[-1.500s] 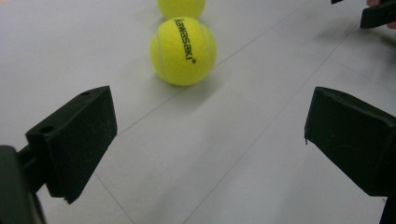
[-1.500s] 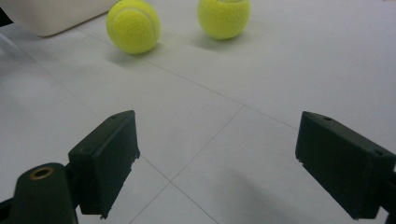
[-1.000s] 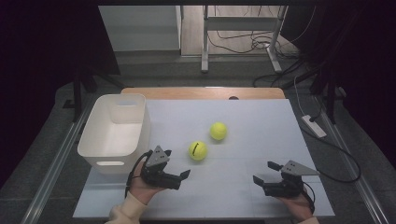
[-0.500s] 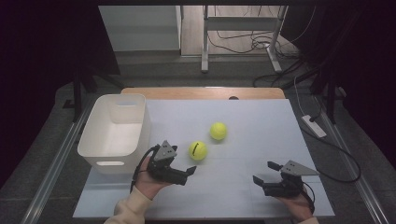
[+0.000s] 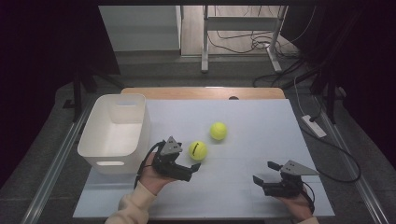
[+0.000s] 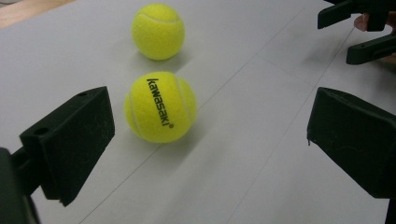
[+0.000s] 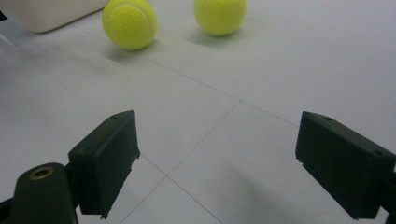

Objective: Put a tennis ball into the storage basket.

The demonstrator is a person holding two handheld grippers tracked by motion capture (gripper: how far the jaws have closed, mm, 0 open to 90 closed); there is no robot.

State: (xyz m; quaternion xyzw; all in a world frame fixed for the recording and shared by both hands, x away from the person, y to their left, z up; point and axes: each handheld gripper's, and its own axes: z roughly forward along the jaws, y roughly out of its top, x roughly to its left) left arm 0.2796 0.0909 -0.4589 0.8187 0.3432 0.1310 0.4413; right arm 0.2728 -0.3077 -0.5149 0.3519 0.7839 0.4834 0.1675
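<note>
Nearer tennis ball, the one printed "kawasaki", sitting on the white table just ahead of the left tool, not yet between its jaws and touching neither. Jaws spread wide in the left gripper view, one block low on each side, ball lying closer to the left block than the right. Second tennis ball a little farther out beyond the first, apart from it, also loose on the table. White bin off to the left tool's outer side, close by, nothing seen inside from the high view. Right tool parked well away on the other side of the balls, low over the table, jaws likewise wide open and holding nothing; both balls far ahead of it in the right gripper view, bin corner just peeking in beyond them. Judging by the layout: probably balls into the bin, and barely begun. Nothing gripped, nothing lifted, nothing binned. Left to do, by the look of it: ease the left tool forward until the ball sits squarely between the blocks, close on it, carry it over the bin rim and release, then the same again for the far ball. Worth watching: a round ball nudged by one block could roll off before the squeeze lands.
</note>
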